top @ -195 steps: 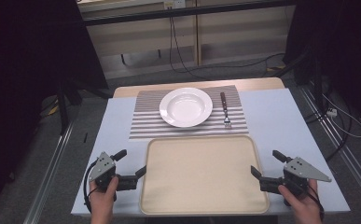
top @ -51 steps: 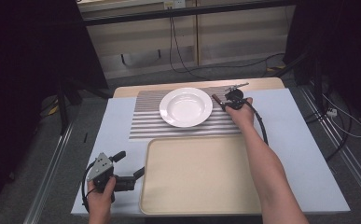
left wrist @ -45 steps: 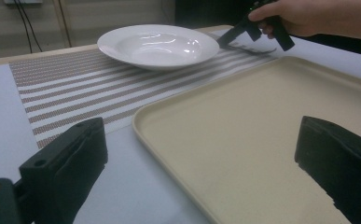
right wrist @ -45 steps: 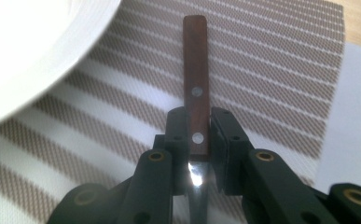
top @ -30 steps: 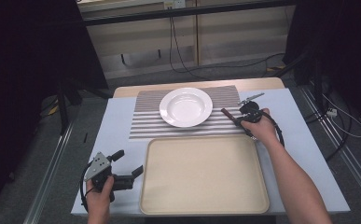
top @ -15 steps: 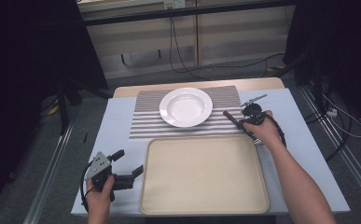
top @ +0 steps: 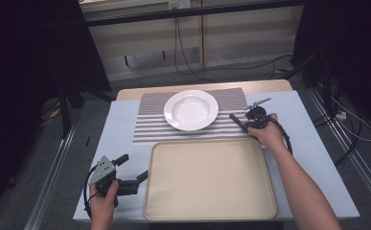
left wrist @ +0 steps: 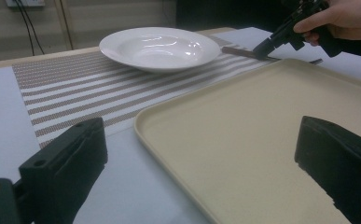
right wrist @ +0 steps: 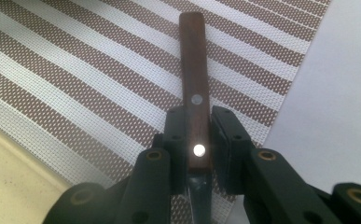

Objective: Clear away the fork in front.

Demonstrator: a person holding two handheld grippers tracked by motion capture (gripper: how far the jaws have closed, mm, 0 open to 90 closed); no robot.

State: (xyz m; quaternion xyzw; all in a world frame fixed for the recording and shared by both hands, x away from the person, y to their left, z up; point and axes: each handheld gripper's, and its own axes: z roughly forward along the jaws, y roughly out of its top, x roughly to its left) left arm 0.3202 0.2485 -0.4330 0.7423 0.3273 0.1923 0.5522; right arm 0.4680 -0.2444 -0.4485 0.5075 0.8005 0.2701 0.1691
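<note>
Fork [right wrist: 194, 88] w/ the wooden handle sits clamped in the right tool [right wrist: 197, 135], jaws narrow on the handle near its rivets, handle end poking out ahead over the striped mat [right wrist: 75, 70]. Gripping by the handle looks deliberate, prob. to keep the metal end clear for setting down. Tray [top: 211, 178] lies just beside that tool, plate [top: 191, 109] a bit farther off. Left tool [top: 133, 181] waits wide, nothing in it, at the tray's near corner on the tabletop [top: 121, 129].

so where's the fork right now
In the high view the fork is clamped in the right gripper, over the striped mat's right edge, right of the plate.
</note>
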